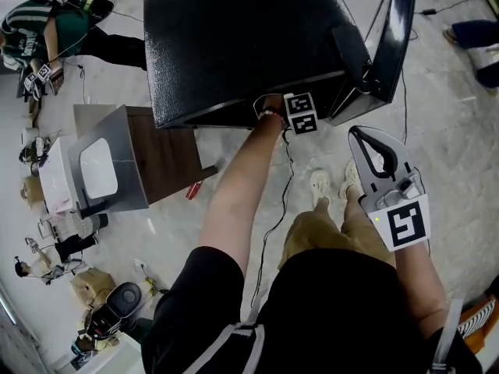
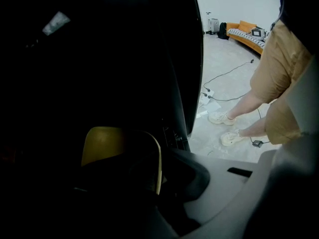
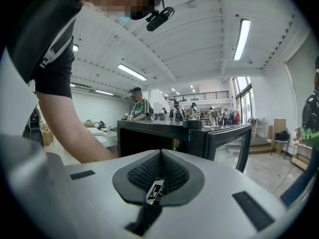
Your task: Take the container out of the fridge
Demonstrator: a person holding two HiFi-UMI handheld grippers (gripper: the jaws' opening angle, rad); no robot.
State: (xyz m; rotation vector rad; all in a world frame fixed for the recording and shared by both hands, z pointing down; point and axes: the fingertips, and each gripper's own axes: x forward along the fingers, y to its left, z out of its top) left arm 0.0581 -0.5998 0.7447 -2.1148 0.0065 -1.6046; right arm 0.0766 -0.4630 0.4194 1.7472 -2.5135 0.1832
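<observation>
- Left gripper (image 2: 144, 173): I read its jaws as held apart on a yellow container (image 2: 104, 143). The dark right pad (image 2: 192, 176) lies against the container's pale rim, and the left jaw is lost in shadow.
- Container: it sits inside the dark interior of the fridge (image 1: 234, 45), low in the left gripper view.
- Left arm: in the head view my forearm (image 1: 238, 185) reaches under the fridge's front edge. Only the marker cube (image 1: 300, 113) shows there, and the jaws are hidden.
- Right gripper (image 3: 160, 156): its jaws are pressed together with nothing between them. A small square tag (image 3: 155, 189) sits at the pad seam.
- Right gripper in the head view (image 1: 362, 140): it is held back by my right hip, well apart from the fridge.
- Fridge door (image 1: 394, 45): it stands open at the right. Its glass panel (image 3: 229, 148) shows in the right gripper view.
- Floor: my pale shoes (image 1: 320, 184) stand just before the fridge, and a cable (image 2: 227, 73) trails across the tiles.
- Surroundings: a small side table (image 1: 148, 158) stands left of the fridge. Another person in green (image 1: 47, 26) is at the far upper left.
</observation>
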